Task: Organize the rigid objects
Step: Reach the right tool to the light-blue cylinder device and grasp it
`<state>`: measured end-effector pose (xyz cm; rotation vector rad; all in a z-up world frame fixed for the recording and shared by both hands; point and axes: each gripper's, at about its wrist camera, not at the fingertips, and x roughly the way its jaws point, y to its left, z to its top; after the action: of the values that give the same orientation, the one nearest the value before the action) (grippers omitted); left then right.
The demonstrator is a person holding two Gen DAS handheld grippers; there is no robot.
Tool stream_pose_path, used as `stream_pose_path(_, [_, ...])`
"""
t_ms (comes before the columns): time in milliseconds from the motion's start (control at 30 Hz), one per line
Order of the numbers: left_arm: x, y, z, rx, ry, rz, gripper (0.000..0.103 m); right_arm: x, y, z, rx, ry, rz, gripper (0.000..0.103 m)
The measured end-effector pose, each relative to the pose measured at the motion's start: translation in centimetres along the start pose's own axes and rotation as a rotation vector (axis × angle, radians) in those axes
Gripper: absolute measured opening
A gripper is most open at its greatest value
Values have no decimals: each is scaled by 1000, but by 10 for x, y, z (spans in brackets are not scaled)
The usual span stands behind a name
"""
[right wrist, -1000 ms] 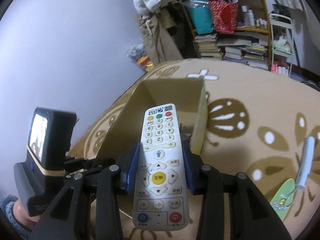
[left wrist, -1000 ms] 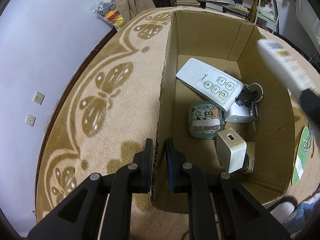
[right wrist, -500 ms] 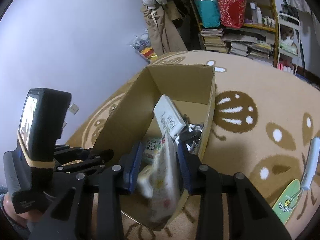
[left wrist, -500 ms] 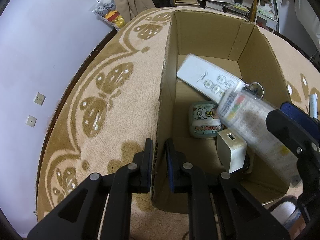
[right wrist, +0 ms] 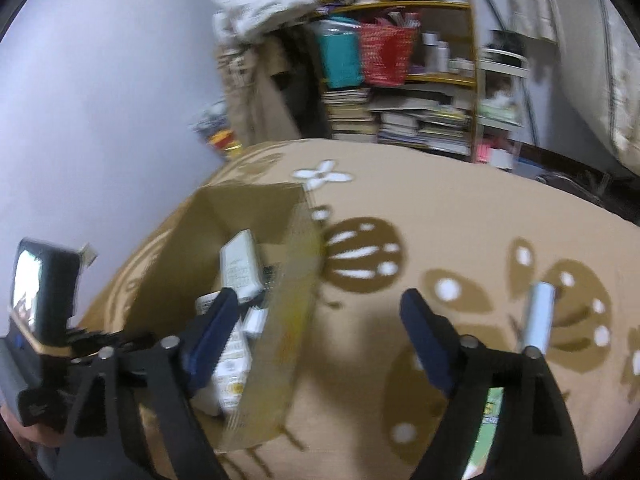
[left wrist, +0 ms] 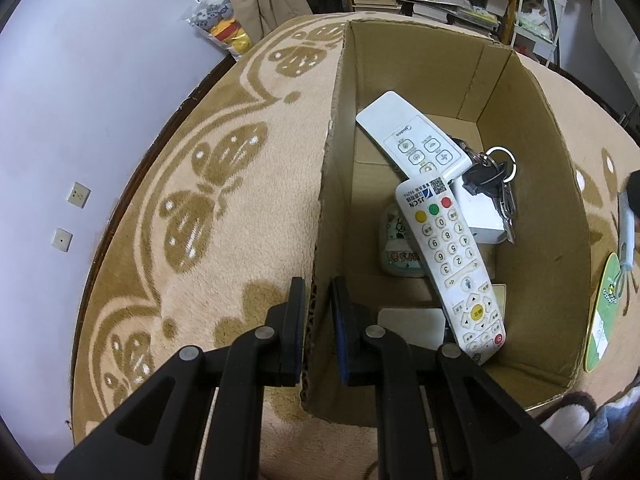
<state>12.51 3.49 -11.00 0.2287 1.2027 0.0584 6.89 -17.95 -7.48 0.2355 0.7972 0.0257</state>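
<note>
1. The white remote [left wrist: 452,264], with numbered keys, coloured round buttons and a yellow centre key, lies slanted in the cardboard box [left wrist: 532,168] atop another remote [left wrist: 412,140].
2. The left gripper [left wrist: 316,320] pinches the box wall.
3. The right gripper [right wrist: 320,340] spreads wider, jaws empty.

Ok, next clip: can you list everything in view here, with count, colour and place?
cardboard box: one, brown, on the rug, open-topped
numbered remote: one, white, in the box, leaning across the other items
air-conditioner remote: one, white, in the box, partly under the numbered remote
keys: one bunch, black and silver, in the box
cartoon case: one, pale green, box floor
white blocks: two visible, in the box
rug: one, beige with brown pattern
green card: one, on the rug, right of the box
left gripper: black, clamped on the box wall
right gripper: black, jaws opening, nothing between them
</note>
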Motion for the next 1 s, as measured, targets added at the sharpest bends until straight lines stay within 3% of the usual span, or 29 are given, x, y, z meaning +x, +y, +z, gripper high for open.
stream_pose_path(233, [1,0,0,8,-2,12,14,5,-59,1,97,-1,-160,97])
stream_pose_path(400, [1,-1,0,10,-1,16,14,23,-100,-6,155,45,-298,97])
stream_pose_path(800, [3,-2,0,17,4,26,15,52,-159,-17,242,138,-448,97])
stream_pose_path(900, [5,-3,0,23,7,31,15,63,-175,-24,315,177,-422,85])
stream_pose_path(967, [5,-4,0,26,8,35,15,71,-184,-31,364,214,-409,68])
stream_pose_path(1000, [6,-4,0,27,8,35,15,74,-186,-34,374,223,-411,64])
